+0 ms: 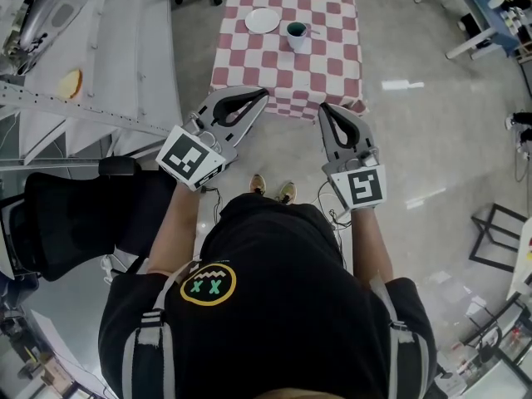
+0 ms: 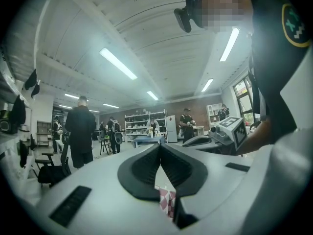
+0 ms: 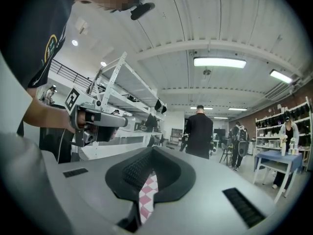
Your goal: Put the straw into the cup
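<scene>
A small table with a pink-and-white checked cloth stands ahead of me on the floor. On its far side are a white cup with a dark green inside and a white plate. I see no straw in any view. My left gripper and right gripper hover level, side by side, just short of the table's near edge. Both have their jaws shut with nothing between them. In the left gripper view the left gripper is shut at its tips; the right gripper looks the same in its own view.
A black office chair stands at my left, beside a white workbench. A black frame sits on the floor at right. In the gripper views a person in black and several others stand further back, with shelves behind them.
</scene>
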